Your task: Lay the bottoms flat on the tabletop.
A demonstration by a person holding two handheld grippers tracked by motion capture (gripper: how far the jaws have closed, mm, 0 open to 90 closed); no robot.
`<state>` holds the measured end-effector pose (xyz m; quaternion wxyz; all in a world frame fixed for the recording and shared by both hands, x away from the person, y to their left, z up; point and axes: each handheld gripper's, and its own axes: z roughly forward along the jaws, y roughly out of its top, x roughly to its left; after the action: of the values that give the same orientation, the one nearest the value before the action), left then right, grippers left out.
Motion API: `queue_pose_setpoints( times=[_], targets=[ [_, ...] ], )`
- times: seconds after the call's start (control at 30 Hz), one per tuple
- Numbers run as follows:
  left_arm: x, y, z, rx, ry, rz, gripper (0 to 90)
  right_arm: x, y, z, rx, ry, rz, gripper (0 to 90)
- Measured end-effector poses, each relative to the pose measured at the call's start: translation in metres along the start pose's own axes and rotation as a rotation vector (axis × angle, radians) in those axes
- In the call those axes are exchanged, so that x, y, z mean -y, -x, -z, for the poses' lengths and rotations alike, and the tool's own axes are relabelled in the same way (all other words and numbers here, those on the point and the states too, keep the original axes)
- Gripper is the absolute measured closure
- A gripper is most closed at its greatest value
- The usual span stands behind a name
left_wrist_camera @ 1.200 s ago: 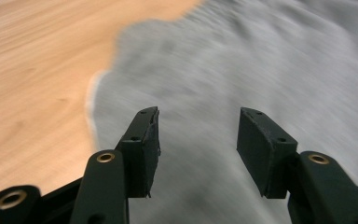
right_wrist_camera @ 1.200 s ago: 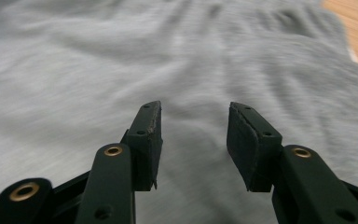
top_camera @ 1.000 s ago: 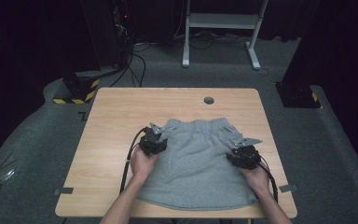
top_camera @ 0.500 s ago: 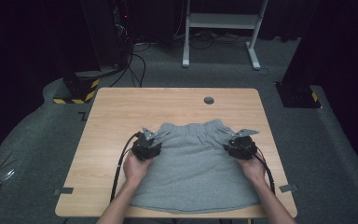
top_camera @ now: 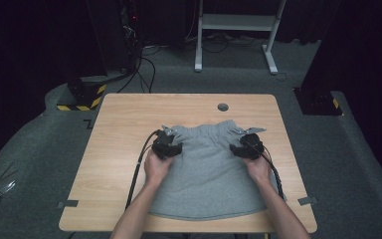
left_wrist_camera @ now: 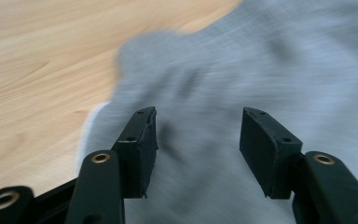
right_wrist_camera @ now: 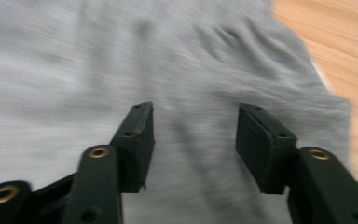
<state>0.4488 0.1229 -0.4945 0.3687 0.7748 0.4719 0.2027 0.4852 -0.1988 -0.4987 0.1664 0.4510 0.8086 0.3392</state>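
Over the grey shorts' point(top_camera: 206, 172) waistband corners, both claws point(left_wrist_camera: 196, 128) point(right_wrist_camera: 193, 126) have just opened, gripping nothing.

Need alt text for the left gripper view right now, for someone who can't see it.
The left gripper hangs with its two black jaws open above a grey garment, nothing between them; the jaws have just been opening. The cloth is motion-blurred, and its rounded edge lies on the light wooden table at upper left.
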Motion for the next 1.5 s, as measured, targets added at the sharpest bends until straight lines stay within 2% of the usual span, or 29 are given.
queue_pose_setpoints(
  times=[0.03, 0.07, 0.13, 0.2, 0.3, 0.33, 0.37, 0.4, 0.43, 0.47, 0.5, 0.53, 0.67, 0.8, 0.93, 1.0, 1.13, 1.2, 1.4, 1.5],
  targets=[
    [0.006, 0.007, 0.008, 0.03, -0.012, -0.021, 45.1, 0.005, -0.006, 0.009, -0.048, 0.029, 0.013, 44.7],
    [0.013, 0.014, 0.014, 0.036, -0.028, -0.056, 44.4, 0.01, -0.014, 0.015, -0.062, 0.024, 0.043, 44.4],
    [0.028, 0.027, 0.023, 0.023, -0.046, -0.122, 43.6, 0.02, -0.03, 0.022, -0.06, 0.001, 0.111, 44.0],
    [0.038, 0.033, 0.025, 0.041, -0.047, -0.116, 42.7, 0.033, -0.047, 0.026, -0.065, -0.014, 0.165, 44.4],
    [0.043, 0.033, 0.013, 0.031, -0.084, -0.116, 42.6, 0.042, -0.062, 0.017, -0.043, -0.046, 0.212, 44.8],
    [0.043, 0.031, 0.01, 0.042, -0.06, -0.106, 40.5, 0.042, -0.062, 0.014, -0.058, -0.024, 0.197, 44.9],
    [0.042, 0.028, 0.005, 0.031, -0.039, -0.104, 41.4, 0.04, -0.061, 0.012, -0.066, -0.02, 0.173, 44.6],
    [0.042, 0.028, 0.005, 0.031, -0.039, -0.104, 41.4, 0.04, -0.061, 0.012, -0.066, -0.02, 0.173, 44.6],
    [0.04, 0.024, 0.0, 0.029, -0.018, -0.11, 41.4, 0.038, -0.059, 0.007, -0.072, -0.011, 0.158, 44.1],
    [0.039, 0.021, -0.003, 0.028, -0.007, -0.099, 39.8, 0.035, -0.058, 0.002, -0.074, 0.011, 0.156, 43.6],
    [0.034, 0.017, -0.007, 0.015, -0.018, -0.08, 39.3, 0.031, -0.058, -0.006, -0.068, 0.034, 0.141, 42.7],
    [0.029, 0.015, -0.01, -0.001, -0.033, -0.074, 39.1, 0.029, -0.059, -0.007, -0.065, 0.03, 0.136, 42.6],
    [0.026, 0.013, -0.008, -0.01, -0.056, -0.076, 39.7, 0.024, -0.062, -0.007, -0.053, 0.019, 0.149, 41.5],
    [0.028, 0.008, 0.005, -0.004, -0.049, -0.053, 39.5, 0.027, -0.06, 0.001, -0.067, 0.035, 0.137, 41.4],
    [0.025, 0.006, 0.018, 0.014, 0.002, -0.024, 39.4, 0.025, -0.059, 0.011, -0.068, 0.054, 0.135, 41.3],
    [0.024, 0.006, 0.022, 0.027, 0.01, -0.015, 38.7, 0.025, -0.057, 0.015, -0.075, 0.064, 0.123, 41.2],
    [0.023, 0.006, 0.028, 0.027, 0.018, -0.036, 37.7, 0.024, -0.055, 0.02, -0.087, 0.068, 0.102, 41.2],
    [0.023, 0.006, 0.032, 0.028, 0.025, -0.038, 37.5, 0.024, -0.054, 0.022, -0.084, 0.076, 0.107, 41.2],
    [0.021, 0.0, 0.048, 0.05, 0.066, -0.001, 37.3, 0.024, -0.05, 0.029, -0.075, 0.098, 0.096, 41.1],
    [0.021, -0.002, 0.053, 0.048, 0.082, -0.003, 37.3, 0.023, -0.049, 0.035, -0.071, 0.115, 0.101, 41.1]
  ],
)
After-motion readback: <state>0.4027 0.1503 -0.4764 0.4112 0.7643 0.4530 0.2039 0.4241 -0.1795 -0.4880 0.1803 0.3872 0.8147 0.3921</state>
